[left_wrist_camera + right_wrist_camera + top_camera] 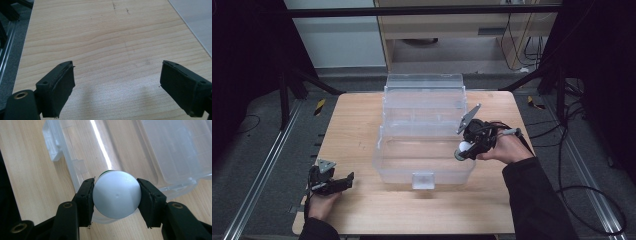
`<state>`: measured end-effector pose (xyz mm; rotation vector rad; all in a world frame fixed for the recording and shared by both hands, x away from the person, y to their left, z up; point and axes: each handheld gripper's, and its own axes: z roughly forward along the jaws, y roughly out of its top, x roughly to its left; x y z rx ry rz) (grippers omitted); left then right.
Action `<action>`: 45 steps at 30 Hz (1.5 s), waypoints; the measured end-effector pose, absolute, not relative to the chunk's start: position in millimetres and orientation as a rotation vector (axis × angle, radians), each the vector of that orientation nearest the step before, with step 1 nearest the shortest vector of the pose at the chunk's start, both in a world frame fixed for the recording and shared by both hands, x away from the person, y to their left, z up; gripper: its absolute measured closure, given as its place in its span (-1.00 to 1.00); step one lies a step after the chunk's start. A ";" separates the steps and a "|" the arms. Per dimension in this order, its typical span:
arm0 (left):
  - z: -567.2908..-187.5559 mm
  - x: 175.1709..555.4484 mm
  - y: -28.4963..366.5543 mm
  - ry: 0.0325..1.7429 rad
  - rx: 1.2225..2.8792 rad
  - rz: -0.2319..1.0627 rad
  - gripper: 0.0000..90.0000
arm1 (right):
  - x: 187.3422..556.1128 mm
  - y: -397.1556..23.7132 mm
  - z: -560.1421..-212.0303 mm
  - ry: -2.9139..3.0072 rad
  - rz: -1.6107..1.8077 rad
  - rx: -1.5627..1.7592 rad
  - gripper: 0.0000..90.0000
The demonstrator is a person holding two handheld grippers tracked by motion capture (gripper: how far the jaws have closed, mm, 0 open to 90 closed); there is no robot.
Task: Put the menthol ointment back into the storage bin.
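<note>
Looking down from the high view, I see my right tool held over the right end of the clear box, pinching a white-capped bottle. How much of the bottle hangs below the cap I cannot make out; the tool's body and my hand cover most of it. The box sits mid-surface with its lid swung open toward the far edge. Its walls are so transparent that the wood shows through, and I cannot tell whether anything lies inside. My left tool rests near the front left corner of the surface, well apart from the box, jaws spread.

From the left gripper view, the left tool stands wide open over bare wood. A pale corner at the upper right, cut off by the frame, may be the box, though I cannot be sure.

From the right gripper view, the right tool clamps the bottle on both sides of its round white cap; a thin green rim peeks out at the top, and the rest is hidden beneath the cap. Below it lies the box, its rim directly under the bottle, the compartments beyond blurred by glare.
</note>
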<state>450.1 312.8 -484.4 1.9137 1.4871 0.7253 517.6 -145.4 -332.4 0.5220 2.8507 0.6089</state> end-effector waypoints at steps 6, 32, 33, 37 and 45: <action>-484.2 450.3 312.9 1.484 1.912 0.725 -0.74 | 523.6 -142.7 -345.0 2.862 0.586 0.522 0.12; -484.0 450.6 312.9 1.484 1.915 0.723 -0.74 | 531.5 -146.8 -382.8 2.925 0.471 0.555 0.12; -484.0 450.6 312.8 1.483 1.914 0.723 -0.74 | 531.4 -146.7 -384.0 2.926 0.471 0.561 0.12; -483.9 450.6 313.1 1.483 1.915 0.722 -0.74 | 532.8 -146.7 -387.8 2.941 0.458 0.552 0.12; -484.3 450.9 313.1 1.484 1.915 0.720 -0.74 | 532.0 -145.6 -395.4 2.968 0.453 0.549 0.12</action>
